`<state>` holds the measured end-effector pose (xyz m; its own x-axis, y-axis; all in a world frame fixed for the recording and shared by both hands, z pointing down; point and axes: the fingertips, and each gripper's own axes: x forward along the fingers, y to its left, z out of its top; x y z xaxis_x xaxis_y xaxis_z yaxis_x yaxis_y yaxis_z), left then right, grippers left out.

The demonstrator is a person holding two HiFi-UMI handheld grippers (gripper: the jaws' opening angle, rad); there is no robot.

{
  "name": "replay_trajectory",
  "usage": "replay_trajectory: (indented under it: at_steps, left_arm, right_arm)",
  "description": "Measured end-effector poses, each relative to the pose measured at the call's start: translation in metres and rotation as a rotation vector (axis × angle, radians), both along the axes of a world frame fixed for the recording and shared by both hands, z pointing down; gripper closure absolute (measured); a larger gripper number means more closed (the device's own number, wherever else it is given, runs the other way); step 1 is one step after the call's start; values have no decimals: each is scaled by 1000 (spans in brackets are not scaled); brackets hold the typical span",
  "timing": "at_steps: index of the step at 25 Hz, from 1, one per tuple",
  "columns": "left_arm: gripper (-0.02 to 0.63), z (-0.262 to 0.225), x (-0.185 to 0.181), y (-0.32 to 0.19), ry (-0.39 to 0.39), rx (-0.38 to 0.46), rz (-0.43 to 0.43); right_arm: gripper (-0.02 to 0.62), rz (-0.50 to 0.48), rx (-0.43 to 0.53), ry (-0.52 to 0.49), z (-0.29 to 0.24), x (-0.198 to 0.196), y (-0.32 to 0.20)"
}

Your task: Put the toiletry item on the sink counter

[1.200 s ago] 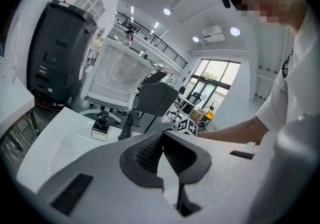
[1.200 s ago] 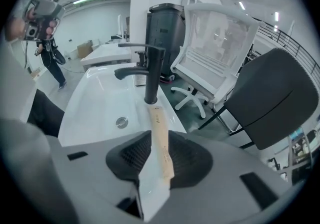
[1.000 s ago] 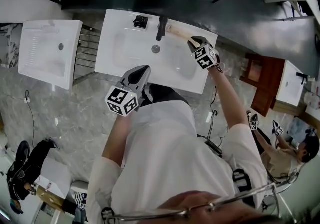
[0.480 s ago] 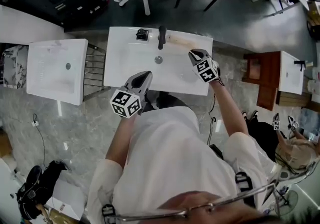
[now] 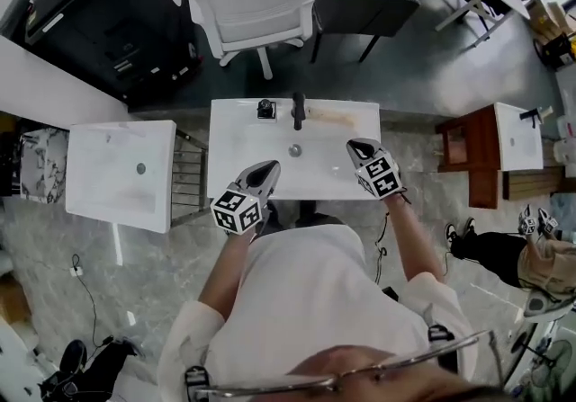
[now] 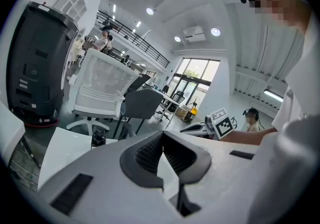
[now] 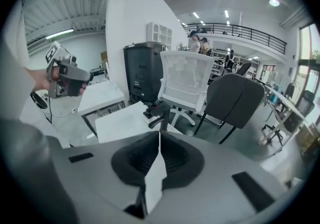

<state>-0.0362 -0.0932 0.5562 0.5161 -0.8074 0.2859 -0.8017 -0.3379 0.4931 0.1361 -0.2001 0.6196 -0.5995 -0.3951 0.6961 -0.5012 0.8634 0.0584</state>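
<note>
A long pale beige toiletry item [image 5: 337, 113] lies on the back edge of the white sink counter [image 5: 238, 148], just right of the black faucet [image 5: 298, 110]. My right gripper [image 5: 354, 147] hovers over the counter's front right, apart from the item, its jaws shut on nothing [image 7: 159, 134]. At the front left edge of the counter, my left gripper [image 5: 268, 166] is also shut and empty [image 6: 161, 137]. The right gripper view shows the faucet [image 7: 159, 113] ahead; the item itself is hidden there.
A small black object [image 5: 265, 109] sits left of the faucet. A second white sink [image 5: 126, 171] stands to the left past a metal rack [image 5: 184, 180]. Behind the counter are a white chair [image 5: 256, 9], a dark chair [image 5: 360, 9] and a black cabinet [image 5: 99, 13]. A brown table [image 5: 468, 153] stands at the right.
My right gripper has drawn back from the beige item by the faucet toward the counter's front. The head view has pulled back and shows more of the room. The left gripper has stayed at the front edge.
</note>
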Motion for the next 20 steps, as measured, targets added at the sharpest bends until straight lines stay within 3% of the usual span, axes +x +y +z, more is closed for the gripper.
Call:
replay_trajectory:
  at_steps: [8, 20]
  left_arm:
    - [603, -29, -14, -4, -9, 49, 40]
    - [603, -43, -26, -10, -4, 88, 66]
  right_arm:
    - [588, 91, -2, -153, -49, -7, 26]
    - [589, 143, 71, -269, -91, -21, 46]
